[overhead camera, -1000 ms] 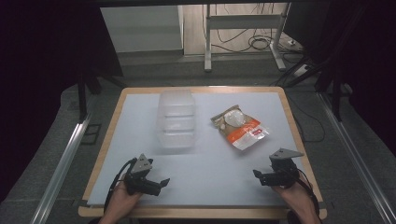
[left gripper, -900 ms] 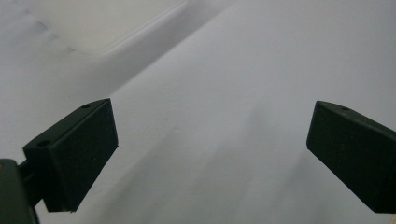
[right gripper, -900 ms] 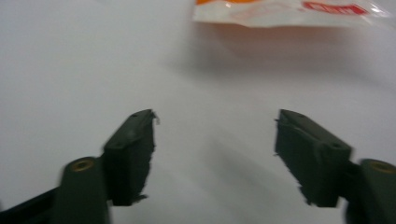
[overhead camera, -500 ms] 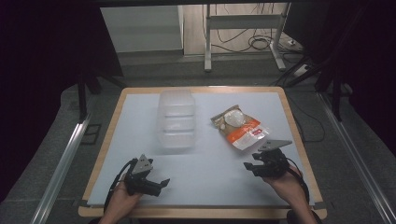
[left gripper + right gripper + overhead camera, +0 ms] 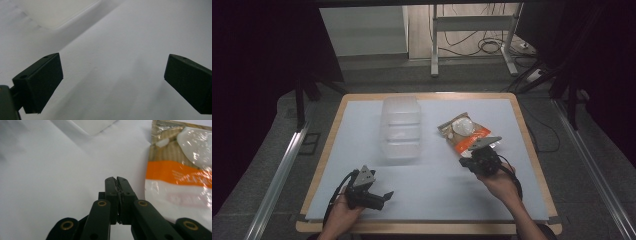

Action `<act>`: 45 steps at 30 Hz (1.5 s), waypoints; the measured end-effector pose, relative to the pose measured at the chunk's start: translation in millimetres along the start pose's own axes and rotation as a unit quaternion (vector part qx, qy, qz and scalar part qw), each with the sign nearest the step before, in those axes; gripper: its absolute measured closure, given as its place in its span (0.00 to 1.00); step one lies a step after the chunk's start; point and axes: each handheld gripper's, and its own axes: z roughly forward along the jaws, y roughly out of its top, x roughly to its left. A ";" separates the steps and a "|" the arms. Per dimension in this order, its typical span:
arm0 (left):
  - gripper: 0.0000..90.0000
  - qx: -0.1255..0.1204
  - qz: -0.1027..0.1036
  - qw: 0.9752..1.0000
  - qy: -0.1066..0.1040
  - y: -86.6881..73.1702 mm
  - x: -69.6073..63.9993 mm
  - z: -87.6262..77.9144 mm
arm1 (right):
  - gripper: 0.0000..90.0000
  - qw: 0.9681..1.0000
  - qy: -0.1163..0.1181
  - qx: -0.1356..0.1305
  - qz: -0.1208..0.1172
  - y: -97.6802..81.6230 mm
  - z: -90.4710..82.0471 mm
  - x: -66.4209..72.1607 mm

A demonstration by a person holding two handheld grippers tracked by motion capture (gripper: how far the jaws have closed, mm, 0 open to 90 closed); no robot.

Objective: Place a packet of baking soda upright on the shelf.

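On the smooth pale desk (image 5: 362, 130), the left tongs (image 5: 384, 196) are spread wide; the right tongs (image 5: 116, 180) are pressed together beside a crinkly orange-banded plastic packet (image 5: 180, 170).

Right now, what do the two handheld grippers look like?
Both are black. The left gripper carries a grey three-cornered plate on top and trails a black cable; its fingers are blocky, flat-faced pads. The right gripper has the same grey plate and a looping black cable, with brass-coloured pivot rivets on its linkage.
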 end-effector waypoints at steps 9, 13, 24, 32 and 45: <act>0.02 0.001 0.002 1.000 -0.001 -0.1 -0.1 0.0 | 0.97 0.999 -0.017 0.036 -0.022 4.9 36.8 0.6; 0.02 0.002 0.004 1.000 -0.002 0.3 -0.9 0.3 | 0.96 0.998 -0.034 0.046 -0.018 -0.7 42.5 -3.2; 0.02 0.001 0.005 1.000 -0.002 0.7 -1.5 -0.1 | 0.96 0.996 -0.064 0.061 -0.013 -8.2 43.0 -14.0; 0.02 0.002 0.006 1.000 -0.002 0.7 -1.9 0.2 | 0.97 0.995 -0.082 0.063 0.008 -17.2 33.3 -33.3; 0.02 0.005 0.009 1.000 0.000 0.9 -2.1 0.5 | 0.97 0.990 -0.118 0.063 0.037 -28.9 18.1 -66.6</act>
